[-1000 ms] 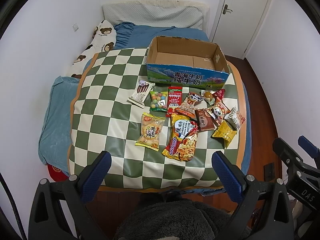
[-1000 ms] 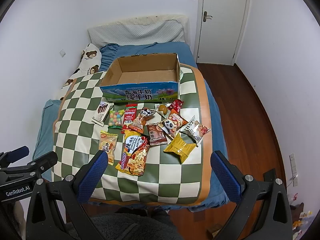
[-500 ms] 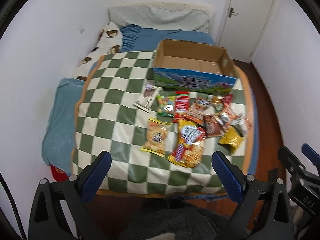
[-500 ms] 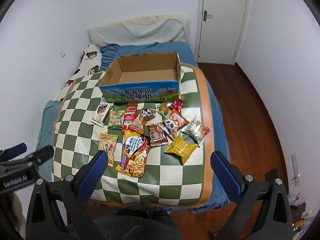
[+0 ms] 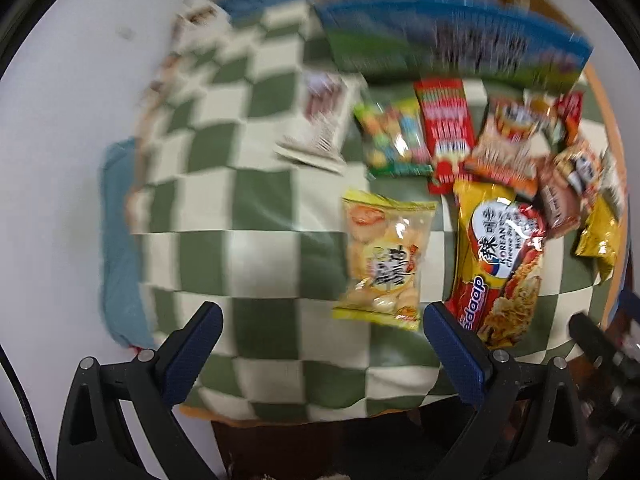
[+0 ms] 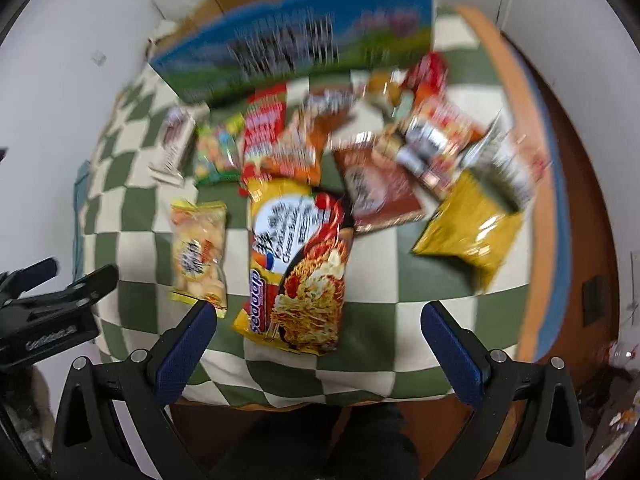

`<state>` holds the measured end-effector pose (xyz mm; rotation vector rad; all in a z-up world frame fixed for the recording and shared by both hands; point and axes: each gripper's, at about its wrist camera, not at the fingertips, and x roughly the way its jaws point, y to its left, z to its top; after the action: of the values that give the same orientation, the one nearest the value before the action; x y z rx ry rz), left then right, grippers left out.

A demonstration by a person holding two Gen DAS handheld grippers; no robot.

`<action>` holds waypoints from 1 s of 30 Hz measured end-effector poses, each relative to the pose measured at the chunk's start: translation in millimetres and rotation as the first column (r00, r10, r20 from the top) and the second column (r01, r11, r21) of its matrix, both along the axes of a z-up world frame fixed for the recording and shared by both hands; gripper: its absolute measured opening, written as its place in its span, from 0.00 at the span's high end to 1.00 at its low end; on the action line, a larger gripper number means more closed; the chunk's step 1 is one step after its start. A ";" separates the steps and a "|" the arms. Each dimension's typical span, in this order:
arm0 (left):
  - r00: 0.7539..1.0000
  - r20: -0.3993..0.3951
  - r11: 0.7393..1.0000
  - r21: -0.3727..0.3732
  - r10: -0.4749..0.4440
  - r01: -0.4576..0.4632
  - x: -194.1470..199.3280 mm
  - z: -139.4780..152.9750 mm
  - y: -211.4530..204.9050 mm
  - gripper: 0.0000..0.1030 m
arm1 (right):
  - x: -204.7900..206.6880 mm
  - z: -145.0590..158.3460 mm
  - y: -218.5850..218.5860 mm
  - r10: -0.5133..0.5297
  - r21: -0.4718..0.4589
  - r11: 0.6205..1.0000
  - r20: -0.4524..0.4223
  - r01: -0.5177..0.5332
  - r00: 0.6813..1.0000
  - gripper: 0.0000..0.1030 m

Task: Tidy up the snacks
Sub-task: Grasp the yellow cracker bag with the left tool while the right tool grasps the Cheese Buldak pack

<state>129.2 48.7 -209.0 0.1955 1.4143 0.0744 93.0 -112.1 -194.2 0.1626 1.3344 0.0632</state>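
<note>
Both views are motion-blurred, detail is soft toward the top. My left gripper [image 5: 320, 336] sits at the bottom of the left wrist frame, jaws wide apart, holding nothing, blue pads [image 5: 192, 356] over the near edge of the green-and-white checkered blanket [image 5: 240, 216]. My right gripper [image 6: 318, 334] is the same at the bottom of its frame: jaws spread, empty.

Snacks lie in a loose cluster on the blanket, centre to right of the left view. The rice cracker bag [image 5: 384, 260] lies flat just above the gap between my left fingers. Just beside it to the right is the big yellow-red noodle snack bag [image 5: 500, 260], its lower end close to the right pad. In the right view that noodle snack bag [image 6: 300, 264] is centre frame, directly above the gap between my right fingers, with the rice cracker bag [image 6: 198, 252] to its left.

Farther up sit a candy pouch [image 5: 392, 140], a red packet [image 5: 448, 128], a white packet [image 5: 324, 120] at the left end of the row, a brown packet [image 6: 376, 188] and a gold bag [image 6: 472, 228] at mid right. The open cardboard box [image 5: 448, 44] stands at the top of frame behind the row; I can't tell what is inside.

My left gripper also shows at the left edge of the right view, blurred.
</note>
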 end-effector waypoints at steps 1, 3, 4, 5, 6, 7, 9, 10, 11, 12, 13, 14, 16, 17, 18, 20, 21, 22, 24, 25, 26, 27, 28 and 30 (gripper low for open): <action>0.999 -0.035 1.000 -0.016 -0.010 0.010 6.4 -18.1 -1.5 0.00 | 3.6 -14.0 3.0 -0.003 -0.003 1.000 -0.014 0.003 1.000 0.00; 0.994 -0.102 0.998 -0.065 -0.027 0.021 19.4 -51.1 -4.4 0.00 | 6.9 -33.0 5.9 -0.010 -0.006 1.000 -0.041 0.010 0.999 0.00; 0.991 -0.129 0.997 -0.069 -0.037 0.029 29.2 -68.9 -6.3 0.00 | 7.8 -41.0 6.8 -0.015 -0.011 1.000 -0.051 0.015 0.999 0.00; 0.989 -0.142 0.997 -0.072 -0.048 0.038 34.7 -80.9 -8.1 0.00 | 8.0 -47.1 7.3 -0.020 -0.012 1.000 -0.058 0.020 0.998 0.00; 0.986 -0.158 0.997 -0.067 -0.056 0.046 40.6 -92.5 -9.6 0.01 | 7.9 -51.4 7.5 -0.027 -0.010 1.000 -0.063 0.026 0.998 0.00; 0.983 -0.175 0.997 -0.067 -0.060 0.049 46.1 -103.8 -10.5 0.05 | 9.3 -54.8 8.0 -0.033 -0.013 0.999 -0.066 0.032 0.997 0.00; 0.980 -0.191 0.993 -0.112 -0.061 0.040 52.8 -117.8 -9.4 0.13 | 11.2 -61.3 9.4 -0.044 -0.015 0.999 -0.070 0.043 0.997 0.00; 0.981 -0.185 0.991 -0.128 -0.054 0.030 53.7 -119.6 -7.0 0.24 | 12.5 -63.5 10.8 -0.048 -0.013 0.999 -0.072 0.047 0.996 0.00; 0.983 -0.177 0.990 -0.137 -0.044 0.019 53.2 -119.0 -3.9 0.30 | 14.4 -65.9 13.0 -0.049 -0.014 0.999 -0.078 0.048 0.996 0.00; 0.985 -0.171 0.990 -0.144 -0.031 0.006 52.1 -118.3 0.3 0.30 | 17.5 -69.4 15.5 -0.048 -0.017 0.999 -0.084 0.047 0.995 0.00; 0.986 -0.167 0.990 -0.143 -0.009 -0.015 50.0 -116.4 7.6 0.31 | 20.4 -72.1 18.3 -0.049 -0.017 0.999 -0.093 0.048 0.994 0.00; 0.987 -0.160 0.989 -0.145 0.008 -0.031 47.8 -117.5 14.7 0.31 | 23.8 -76.9 21.6 -0.049 -0.021 0.999 -0.102 0.047 0.994 0.00; 0.986 -0.158 0.986 -0.148 0.047 -0.071 41.0 -115.8 31.3 0.31 | 30.9 -84.9 29.1 -0.044 -0.021 0.999 -0.120 0.041 0.992 0.00; 0.985 -0.162 0.985 -0.149 0.059 -0.083 38.6 -117.3 37.4 0.31 | 34.1 -88.5 33.2 -0.041 -0.029 0.999 -0.127 0.037 0.991 0.00; 0.983 -0.170 0.984 -0.154 0.067 -0.094 36.6 -119.3 42.0 0.31 | 37.5 -93.7 37.7 -0.039 -0.042 0.999 -0.136 0.033 0.990 0.00; 0.979 -0.190 0.980 -0.166 0.077 -0.109 32.6 -126.4 50.2 0.30 | 43.2 -104.0 45.2 -0.041 -0.056 0.998 -0.155 0.033 0.987 0.00; 0.978 -0.194 0.979 -0.168 0.079 -0.112 33.3 -130.6 52.7 0.30 | 45.6 -109.7 48.7 -0.041 -0.066 0.997 -0.166 0.031 0.985 0.00; 0.977 -0.197 0.978 -0.174 0.080 -0.115 32.2 -133.9 55.4 0.29 | 47.4 -115.6 51.6 -0.041 -0.079 0.996 -0.178 0.027 0.983 0.00; 0.976 -0.204 0.977 -0.179 0.079 -0.117 33.0 -138.5 59.6 0.27 | 49.5 -127.5 55.7 -0.040 -0.087 0.996 -0.208 0.022 0.977 0.00; 0.973 -0.219 0.978 -0.174 0.074 -0.113 32.7 -143.0 61.1 0.26 | 49.6 -131.3 56.7 -0.044 -0.099 0.995 -0.211 0.024 0.977 0.00; 0.973 -0.218 0.979 -0.173 0.069 -0.108 34.5 -147.4 60.8 0.26 | 49.5 -133.3 58.0 -0.045 -0.110 0.994 -0.210 0.022 0.977 0.00; 0.974 -0.217 0.980 -0.171 0.063 -0.101 33.5 -149.4 62.1 0.26 | 49.0 -135.2 59.7 -0.044 -0.123 0.992 -0.210 0.018 0.977 0.00; 0.975 -0.215 0.981 -0.168 0.056 -0.094 31.9 -151.5 63.0 0.26 | 48.4 -136.4 61.4 -0.044 -0.134 0.991 -0.210 0.016 0.977 0.00; 0.977 -0.207 0.980 -0.175 0.057 -0.094 29.9 -151.9 63.8 0.26 | 46.2 -137.0 63.7 -0.046 -0.149 0.989 -0.206 0.015 0.978 0.01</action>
<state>159.1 112.5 -360.9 -0.0050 1.6214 -0.0140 139.2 -48.4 -331.2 0.0657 1.5401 -0.0809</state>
